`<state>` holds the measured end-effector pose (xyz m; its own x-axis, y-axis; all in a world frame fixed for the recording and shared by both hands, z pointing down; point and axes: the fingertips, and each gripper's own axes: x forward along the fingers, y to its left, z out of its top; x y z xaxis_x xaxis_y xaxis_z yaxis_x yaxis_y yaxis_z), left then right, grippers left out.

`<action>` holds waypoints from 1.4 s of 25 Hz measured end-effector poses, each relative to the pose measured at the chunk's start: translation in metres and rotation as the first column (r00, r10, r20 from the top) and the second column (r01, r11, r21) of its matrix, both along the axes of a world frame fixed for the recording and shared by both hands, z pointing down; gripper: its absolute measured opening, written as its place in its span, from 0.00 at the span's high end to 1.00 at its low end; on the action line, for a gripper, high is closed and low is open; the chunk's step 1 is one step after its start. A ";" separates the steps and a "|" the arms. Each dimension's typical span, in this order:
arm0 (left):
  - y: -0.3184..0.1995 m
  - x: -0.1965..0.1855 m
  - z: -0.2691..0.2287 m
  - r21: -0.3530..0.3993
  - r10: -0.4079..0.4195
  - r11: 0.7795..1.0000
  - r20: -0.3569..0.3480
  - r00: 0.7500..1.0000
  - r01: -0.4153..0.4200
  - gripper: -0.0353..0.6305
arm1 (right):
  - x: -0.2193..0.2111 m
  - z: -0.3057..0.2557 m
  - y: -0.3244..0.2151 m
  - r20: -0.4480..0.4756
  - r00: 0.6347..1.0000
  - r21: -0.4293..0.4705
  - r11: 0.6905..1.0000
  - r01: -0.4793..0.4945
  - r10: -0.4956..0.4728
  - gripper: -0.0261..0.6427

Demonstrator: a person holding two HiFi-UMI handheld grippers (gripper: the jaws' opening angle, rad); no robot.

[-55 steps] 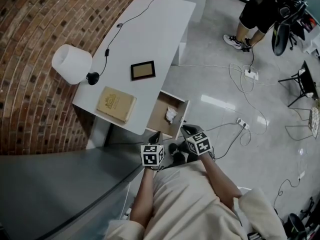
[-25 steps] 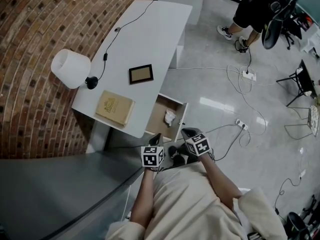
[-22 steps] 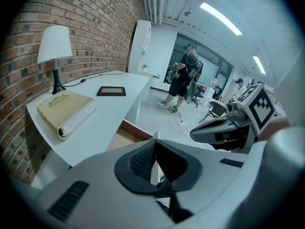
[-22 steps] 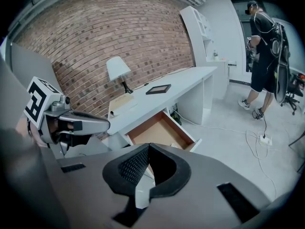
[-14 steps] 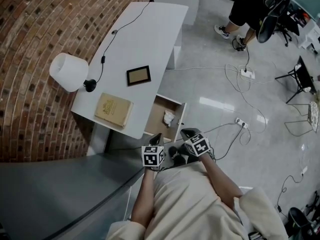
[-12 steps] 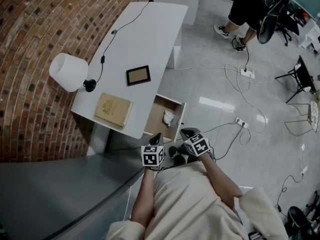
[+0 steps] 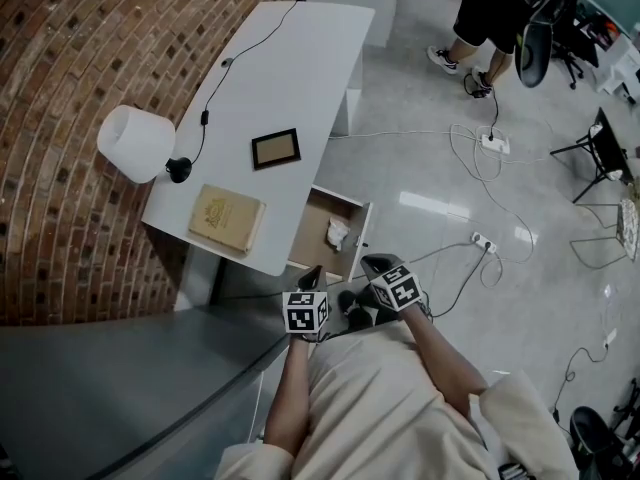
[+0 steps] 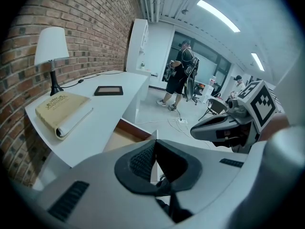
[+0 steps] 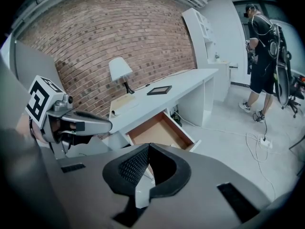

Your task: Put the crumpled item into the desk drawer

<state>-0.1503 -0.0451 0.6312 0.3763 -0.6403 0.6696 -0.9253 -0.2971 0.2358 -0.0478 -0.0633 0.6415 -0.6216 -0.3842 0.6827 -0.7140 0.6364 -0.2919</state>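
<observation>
A crumpled white item (image 7: 337,232) lies inside the open wooden drawer (image 7: 312,230) of the white desk (image 7: 280,98). Both grippers are held close to the person's body, just short of the drawer's front. My left gripper (image 7: 313,272) is shut with nothing between its jaws, which also meet in the left gripper view (image 8: 155,145). My right gripper (image 7: 371,261) is shut and empty too (image 9: 148,148). The drawer (image 9: 159,131) stands open beyond the right jaws. The crumpled item does not show in either gripper view.
On the desk stand a white lamp (image 7: 135,143), a tan book (image 7: 228,218) and a dark picture frame (image 7: 275,148). Cables and a power strip (image 7: 484,244) lie on the glossy floor. A person (image 7: 500,18) stands at the far right by chairs. A brick wall (image 7: 90,48) backs the desk.
The head view has drifted slightly, so the desk sits a little lower left in the picture. Both grippers stay shut near the body and the crumpled item stays in the drawer.
</observation>
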 end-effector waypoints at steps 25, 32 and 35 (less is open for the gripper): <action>-0.005 -0.002 -0.004 0.004 -0.048 0.999 -0.002 0.999 0.048 0.92 | 0.018 -0.007 -0.001 -0.001 1.000 0.008 1.000 -0.005 0.005 0.92; -0.001 0.003 0.000 -0.006 -0.033 0.999 0.000 0.999 0.033 0.92 | 0.015 -0.016 0.001 0.052 0.999 0.042 0.999 -0.017 0.014 0.92; 0.000 0.005 0.000 -0.004 -0.019 1.000 0.004 1.000 0.019 0.92 | 0.013 -0.018 0.003 0.072 0.997 0.046 0.999 -0.024 0.021 0.92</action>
